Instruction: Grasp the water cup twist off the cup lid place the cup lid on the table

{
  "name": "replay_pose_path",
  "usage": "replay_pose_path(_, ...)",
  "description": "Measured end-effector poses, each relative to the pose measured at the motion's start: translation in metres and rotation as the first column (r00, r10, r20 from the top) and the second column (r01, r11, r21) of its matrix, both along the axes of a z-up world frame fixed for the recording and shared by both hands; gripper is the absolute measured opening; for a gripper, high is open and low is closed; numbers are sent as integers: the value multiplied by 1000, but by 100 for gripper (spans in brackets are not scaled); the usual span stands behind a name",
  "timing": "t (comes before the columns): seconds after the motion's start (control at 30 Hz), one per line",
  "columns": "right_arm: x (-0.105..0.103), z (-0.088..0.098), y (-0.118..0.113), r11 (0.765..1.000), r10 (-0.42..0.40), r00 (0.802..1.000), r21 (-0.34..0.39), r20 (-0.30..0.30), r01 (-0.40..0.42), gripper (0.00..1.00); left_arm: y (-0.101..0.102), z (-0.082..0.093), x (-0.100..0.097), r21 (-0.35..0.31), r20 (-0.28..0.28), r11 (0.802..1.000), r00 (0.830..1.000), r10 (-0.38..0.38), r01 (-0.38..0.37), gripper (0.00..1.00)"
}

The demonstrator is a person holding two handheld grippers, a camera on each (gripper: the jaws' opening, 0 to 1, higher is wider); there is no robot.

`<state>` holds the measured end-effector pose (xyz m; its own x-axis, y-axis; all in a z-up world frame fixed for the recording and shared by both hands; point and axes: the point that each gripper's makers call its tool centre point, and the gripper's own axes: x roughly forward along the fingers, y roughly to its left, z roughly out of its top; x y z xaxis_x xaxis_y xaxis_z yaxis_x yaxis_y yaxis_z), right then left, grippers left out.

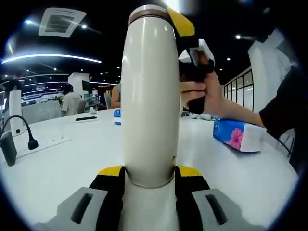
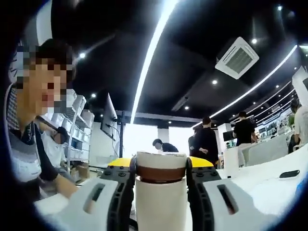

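— What sort of room lies beyond the claws?

— A big open office with a dark ceiling. A long light strip runs overhead, and a square air vent sits up to the right.

— And lower down?

— A white table spreads under the left claw, with a glass partition far off to its right. Shelves stand left of the right claw.

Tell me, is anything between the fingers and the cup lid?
No. The right gripper already has its fingers around the lid, and the left gripper holds the cup low down. Nothing sits between.
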<state>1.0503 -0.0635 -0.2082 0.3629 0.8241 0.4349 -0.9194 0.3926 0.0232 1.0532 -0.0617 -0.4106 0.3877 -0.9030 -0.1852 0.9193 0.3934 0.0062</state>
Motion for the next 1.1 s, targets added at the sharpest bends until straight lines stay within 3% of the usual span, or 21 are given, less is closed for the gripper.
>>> replay_pose_path(0.2,1,-5,3,1000,-20,999,-12,-27,19,51,0,0,0,0,1,1000,1000,-1,1,43)
replay_pose_path(0.43,0,-6,6,998,-56,998,-34,-14,56,71,-1,1,-1,0,2,1000,1000,-4,4,43)
replay_pose_path(0.73,2,-12,9,991,-113,993,-79,-13,112,75,-1,0,-2,0,2,1000,1000,-3,3,43)
replay_pose_path(0.87,9,-13,5,973,-200,980,-111,19,201,75,-1,0,-1,0,2,1000,1000,-3,3,43)
replay_pose_path(1.1,14,-13,-4,944,-314,949,-110,-3,312,76,-1,1,1,1,3,1000,1000,-2,2,43)
